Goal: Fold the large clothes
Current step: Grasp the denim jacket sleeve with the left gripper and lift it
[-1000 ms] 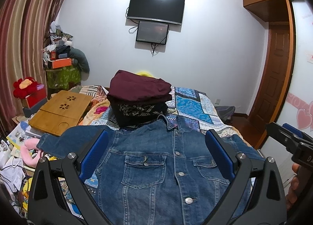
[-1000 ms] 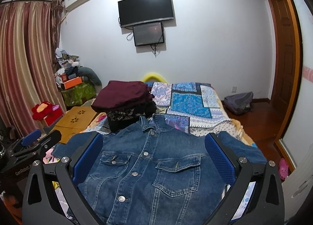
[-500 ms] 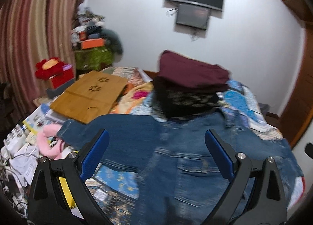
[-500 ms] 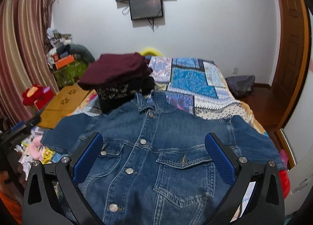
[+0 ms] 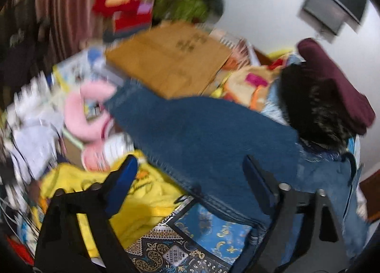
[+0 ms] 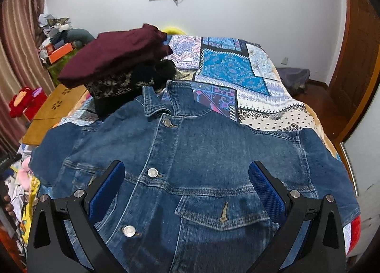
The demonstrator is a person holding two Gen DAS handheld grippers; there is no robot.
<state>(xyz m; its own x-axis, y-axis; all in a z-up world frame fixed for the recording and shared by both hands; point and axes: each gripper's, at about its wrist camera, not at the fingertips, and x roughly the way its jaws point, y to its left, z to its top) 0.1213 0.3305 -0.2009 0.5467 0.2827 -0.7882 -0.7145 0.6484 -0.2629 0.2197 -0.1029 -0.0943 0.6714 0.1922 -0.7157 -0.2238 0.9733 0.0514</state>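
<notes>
A blue denim jacket [image 6: 204,154] lies face up and buttoned on the bed, collar toward the far wall, sleeves spread to both sides. My right gripper [image 6: 186,190] is open and empty, just above the jacket's chest near the pocket flap. My left gripper [image 5: 190,185] is open and empty, tilted, over the jacket's left sleeve [image 5: 190,125], which stretches toward the bed's left edge. The left wrist view is blurred by motion.
A stack of folded clothes, maroon on top [image 6: 114,57], sits on the patterned bedspread [image 6: 228,66] behind the collar. A wooden lap tray [image 5: 166,59], a pink plush toy [image 5: 87,116], a yellow cloth [image 5: 142,206] and clutter lie left of the bed. A door [image 6: 356,47] is right.
My left gripper has swung left and down toward the jacket's left sleeve and tilted. My right gripper has dropped closer to the jacket's chest. Both stayed open.
</notes>
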